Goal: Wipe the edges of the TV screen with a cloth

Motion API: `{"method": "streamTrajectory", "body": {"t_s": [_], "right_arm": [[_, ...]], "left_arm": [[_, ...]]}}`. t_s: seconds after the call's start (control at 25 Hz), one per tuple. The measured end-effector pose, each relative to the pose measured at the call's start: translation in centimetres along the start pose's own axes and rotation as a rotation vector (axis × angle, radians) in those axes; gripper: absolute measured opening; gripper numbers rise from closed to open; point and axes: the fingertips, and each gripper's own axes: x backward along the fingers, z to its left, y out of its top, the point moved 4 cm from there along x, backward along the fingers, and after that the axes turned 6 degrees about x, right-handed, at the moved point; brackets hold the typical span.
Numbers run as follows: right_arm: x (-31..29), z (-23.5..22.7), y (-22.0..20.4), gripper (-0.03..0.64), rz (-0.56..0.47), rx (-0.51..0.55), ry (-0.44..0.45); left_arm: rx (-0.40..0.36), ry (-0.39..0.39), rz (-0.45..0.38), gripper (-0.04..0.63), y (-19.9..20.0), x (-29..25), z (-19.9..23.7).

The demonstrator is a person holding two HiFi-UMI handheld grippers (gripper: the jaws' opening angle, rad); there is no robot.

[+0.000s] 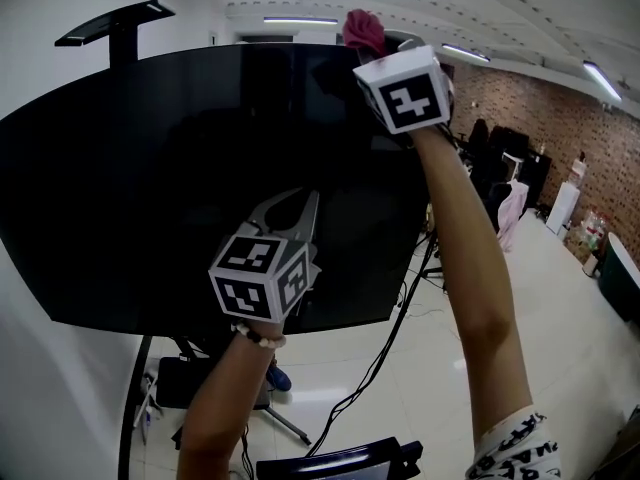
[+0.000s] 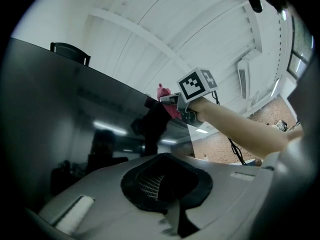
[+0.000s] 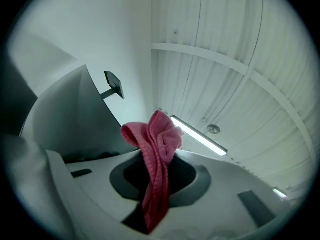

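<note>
Left gripper (image 1: 312, 200), lower centre, jaws together, empty, before TV (image 1: 130, 178); right gripper (image 1: 378, 46) pinches pink cloth (image 1: 363, 28) at TV's top edge, upper centre; cloth likely light, soft, floppy; best held by its bunched middle.

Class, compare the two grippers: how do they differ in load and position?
The right gripper clamps a crumpled pink cloth; the left gripper holds nothing. The right gripper is up at the top edge of the black TV screen; the left gripper sits lower, in front of its lower half. Both are shut.
</note>
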Motion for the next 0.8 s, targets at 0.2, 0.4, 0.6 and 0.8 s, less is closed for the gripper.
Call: {"method": "streamTrajectory", "body": {"t_s": [0.2,0.4,0.6,0.8], "right_arm": [[-1.0,3.1,3.3,0.081,-0.002,0.051,0.085],[-3.2,7.1,6.9,0.081,0.009,0.077,0.12],[-4.0,11.9,12.2,0.081,-0.017,0.062,0.159],[-5.7,16.8,17.0,0.081,-0.035,0.026,0.197]], "left_arm": [[-0.036,0.082,-0.025,-0.008,2.8,3.2,4.2],[-0.076,0.124,-0.034,-0.009,6.2,7.2,9.4],[-0.095,0.146,-0.028,-0.008,8.4,12.0,13.6],[-0.098,0.157,-0.033,-0.008,10.1,16.2,18.0]]}}
